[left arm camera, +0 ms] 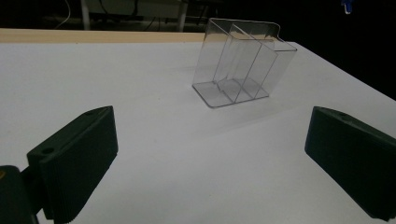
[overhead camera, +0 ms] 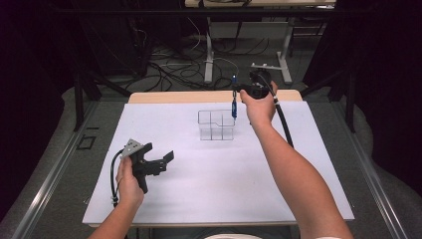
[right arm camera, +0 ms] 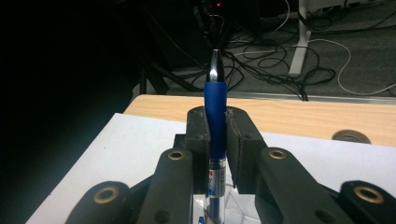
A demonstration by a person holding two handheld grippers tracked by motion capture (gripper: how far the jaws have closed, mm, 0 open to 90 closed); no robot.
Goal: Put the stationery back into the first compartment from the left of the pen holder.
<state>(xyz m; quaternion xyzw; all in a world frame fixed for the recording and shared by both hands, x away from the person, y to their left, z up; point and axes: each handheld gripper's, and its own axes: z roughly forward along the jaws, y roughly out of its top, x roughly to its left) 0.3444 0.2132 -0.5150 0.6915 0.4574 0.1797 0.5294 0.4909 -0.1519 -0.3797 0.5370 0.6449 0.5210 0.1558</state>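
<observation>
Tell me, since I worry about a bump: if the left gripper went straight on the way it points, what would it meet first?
Probably the clear organizer, which stands ahead between the open jaws of the left gripper; the white table top before it looks bare.

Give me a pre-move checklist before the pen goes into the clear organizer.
1. Grip on the pen: the right gripper is shut on its blue grip section. Ok.
2. Pen orientation: roughly vertical in the high view. Ok.
3. Pen over a compartment: it hangs at the right rear corner of the clear organizer; exact alignment cannot tell.
4. Organizer upright, compartments empty. Ok.
5. Left gripper out of the way: open, well short of the organizer. Ok.
6. White table surface around the organizer free of obstacles. Ok.
</observation>
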